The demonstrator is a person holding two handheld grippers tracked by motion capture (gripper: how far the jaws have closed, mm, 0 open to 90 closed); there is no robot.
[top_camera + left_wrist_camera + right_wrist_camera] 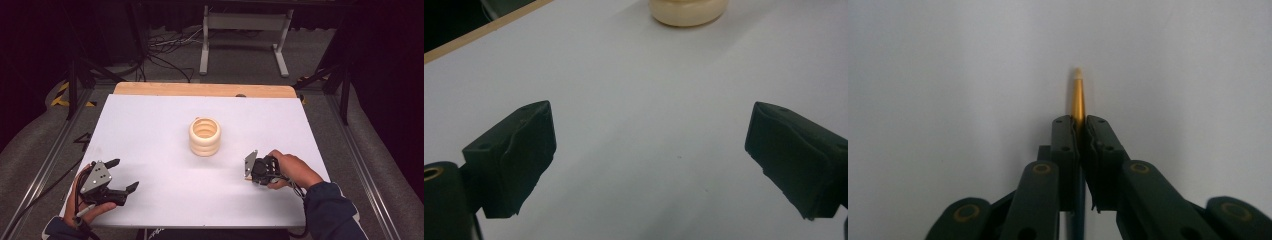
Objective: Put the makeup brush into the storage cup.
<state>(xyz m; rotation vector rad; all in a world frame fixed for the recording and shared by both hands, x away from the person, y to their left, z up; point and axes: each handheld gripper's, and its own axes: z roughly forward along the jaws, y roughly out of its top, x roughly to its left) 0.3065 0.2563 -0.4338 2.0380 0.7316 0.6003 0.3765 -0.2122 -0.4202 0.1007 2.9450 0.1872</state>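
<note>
Clenched on a gold pencil, the right gripper was held right of the cup, likely for lifting; the left gripper was kept released.

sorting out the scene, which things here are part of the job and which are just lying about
In the job:
- pencil, clamped in the right gripper
- ribbed holder, likely its target

Just about:
- left gripper, open, idle
- cables on the floor
- grey stand
</note>
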